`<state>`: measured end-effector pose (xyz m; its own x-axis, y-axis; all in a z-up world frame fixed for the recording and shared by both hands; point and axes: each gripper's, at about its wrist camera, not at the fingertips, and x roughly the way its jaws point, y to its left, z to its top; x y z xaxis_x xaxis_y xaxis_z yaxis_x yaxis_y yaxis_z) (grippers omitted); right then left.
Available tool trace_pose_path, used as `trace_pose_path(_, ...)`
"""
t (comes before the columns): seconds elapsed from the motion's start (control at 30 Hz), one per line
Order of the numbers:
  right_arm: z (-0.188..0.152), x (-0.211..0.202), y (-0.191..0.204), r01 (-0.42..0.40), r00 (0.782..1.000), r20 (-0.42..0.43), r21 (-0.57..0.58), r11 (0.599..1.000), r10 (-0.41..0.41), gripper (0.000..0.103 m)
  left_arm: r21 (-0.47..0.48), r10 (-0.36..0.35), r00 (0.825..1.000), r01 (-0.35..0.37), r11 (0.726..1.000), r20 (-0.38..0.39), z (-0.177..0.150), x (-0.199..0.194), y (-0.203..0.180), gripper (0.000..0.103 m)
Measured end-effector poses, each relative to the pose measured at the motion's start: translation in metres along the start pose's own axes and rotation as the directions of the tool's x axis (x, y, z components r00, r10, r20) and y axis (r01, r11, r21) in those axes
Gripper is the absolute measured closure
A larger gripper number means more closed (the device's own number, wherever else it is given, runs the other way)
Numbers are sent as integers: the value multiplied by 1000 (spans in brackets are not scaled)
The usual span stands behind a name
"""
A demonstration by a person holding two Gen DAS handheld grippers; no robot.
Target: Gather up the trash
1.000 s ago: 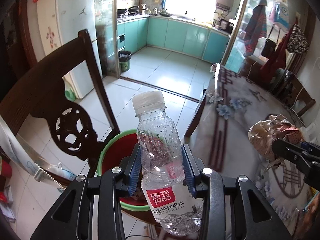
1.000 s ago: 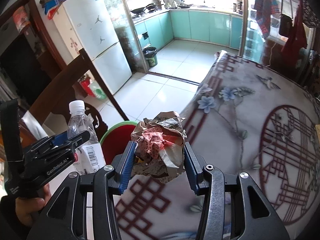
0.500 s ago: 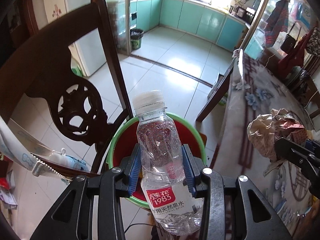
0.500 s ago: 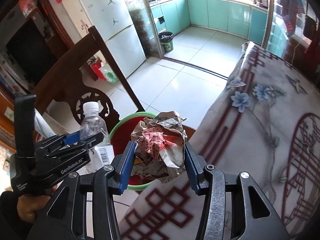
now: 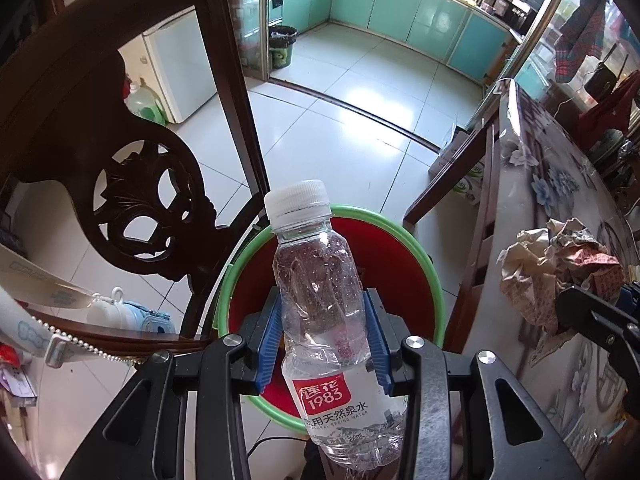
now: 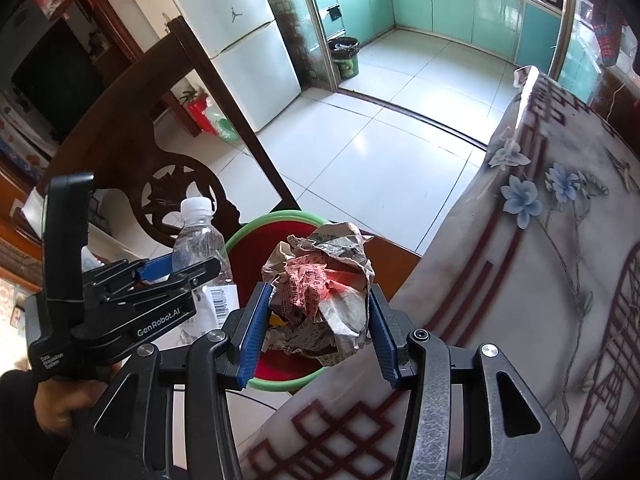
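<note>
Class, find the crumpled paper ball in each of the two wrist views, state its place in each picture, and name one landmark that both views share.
Left wrist view: the crumpled paper ball sits at the right edge, over the table, in the right hand-held gripper.
Right wrist view: it is at centre, between the blue pads.
Shared landmark: the red bin with a green rim on the floor.

I see a clear plastic water bottle [image 5: 320, 312], white-capped and upright, above my red, green-rimmed bin [image 5: 400, 256]; a crumpled paper wad [image 6: 320, 292] hangs beside it.
</note>
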<state>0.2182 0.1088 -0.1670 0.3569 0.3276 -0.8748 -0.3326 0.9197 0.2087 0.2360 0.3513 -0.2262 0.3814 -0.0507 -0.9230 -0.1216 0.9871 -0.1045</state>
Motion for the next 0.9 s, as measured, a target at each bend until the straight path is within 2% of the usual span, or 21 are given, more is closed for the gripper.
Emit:
trace_pose_path(0.03,1,2,0,-2,1000,-2,-2,1000,2,56,-2,2,1000,-2,1000,-4,2,3,0,66)
trace_pose_path(0.1,2,5,0,-8,1000,-8,-5,1000,8,42,-1,13,1000,-13,1000,-11,6,8,0,65)
trace_pose_path(0.13,3,6,-1,-7,1000,-6,-5,1000,7,38,0,17,1000,-17,1000,-16,7,10,0,64)
trace_pose_path(0.2,3,5,-2,-11,1000,0,-3,1000,11,34,-6,29,999,-29,1000,-14,9,12,-1,50)
trace_pose_path(0.23,3,5,-3,-13,1000,-1,-2,1000,13,34,-9,43,999,-43,999,-8,10,11,-2,35)
trace_pose_path(0.27,3,5,-3,-12,1000,-1,-1,1000,12,34,-10,50,999,-50,999,-1,11,10,-1,31)
trace_pose_path(0.4,1,-8,-6,3,1000,24,8,1000,-3,34,-14,87,996,-87,996,15,13,0,-4,31)
trace_pose_path(0.53,-6,-50,-7,48,989,137,-5,999,-47,32,-18,73,994,-72,997,83,12,-34,-16,31)
trace_pose_path(0.6,-13,-77,-7,74,975,211,-7,997,-71,18,0,33,988,-33,999,151,9,-61,-30,31)
trace_pose_path(0.67,-22,-103,-8,89,956,281,-7,996,-83,13,11,5,974,-8,1000,224,3,-90,-46,30)
trace_pose_path(0.7,-31,-121,-9,93,942,323,-6,996,-87,7,12,-17,966,14,1000,259,-1,-104,-53,29)
trace_pose_path(0.73,-37,-132,-11,96,933,350,-4,995,-88,2,12,-47,952,45,999,302,-7,-120,-61,22)
trace_pose_path(0.83,-61,-166,-19,97,907,413,-6,995,-86,1,22,-88,912,86,996,401,-25,-156,-79,16)
trace_pose_path(0.9,-77,-185,-25,67,891,450,-1,998,-59,0,30,-69,881,62,998,468,-42,-182,-95,14)
